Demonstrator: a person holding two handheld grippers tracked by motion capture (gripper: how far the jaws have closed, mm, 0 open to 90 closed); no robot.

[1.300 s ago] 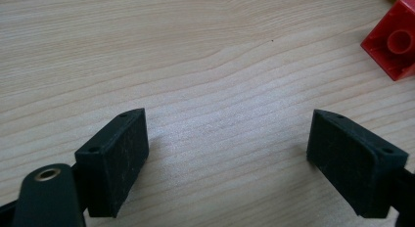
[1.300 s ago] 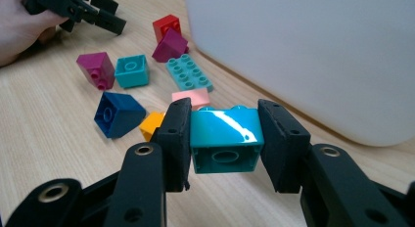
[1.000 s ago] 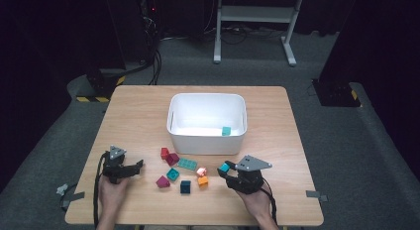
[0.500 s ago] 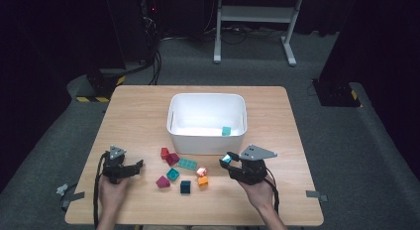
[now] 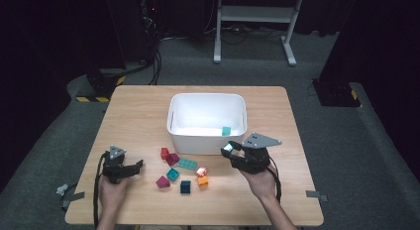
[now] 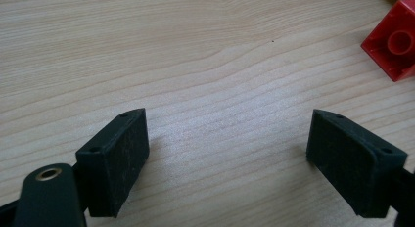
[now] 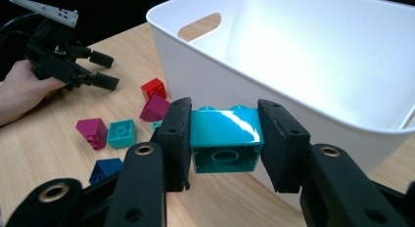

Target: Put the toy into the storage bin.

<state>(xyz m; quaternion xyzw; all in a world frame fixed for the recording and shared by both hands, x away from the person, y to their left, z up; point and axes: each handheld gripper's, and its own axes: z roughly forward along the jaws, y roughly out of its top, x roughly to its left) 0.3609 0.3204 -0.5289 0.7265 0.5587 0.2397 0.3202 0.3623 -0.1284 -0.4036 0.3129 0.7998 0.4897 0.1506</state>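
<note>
My right gripper [image 5: 232, 150] is shut on a teal brick [image 5: 228, 147], held above the table just in front of the white bin's [image 5: 207, 95] near right wall. In the right gripper view the teal brick [image 7: 225, 139] sits squeezed between both pads, studs up, with the bin's wall [image 7: 205, 65] right behind it. Another teal brick [image 5: 226, 131] lies inside the bin. My left gripper [image 5: 138, 165] rests low at the table's front left, open, with bare wood between its jaws [image 6: 227, 124]. A red brick [image 6: 399, 46] lies beyond its right jaw.
Loose bricks lie between the grippers: red [image 5: 165, 152], magenta [image 5: 172, 159], a flat teal one [image 5: 187, 164], teal [image 5: 173, 174], magenta [image 5: 162, 181], dark blue [image 5: 185, 187], orange [image 5: 202, 180]. The left gripper [image 7: 98, 70] appears far off in the right gripper view.
My right gripper has risen with the teal brick and moved closer to the bin's front wall. The left gripper has stayed put.
</note>
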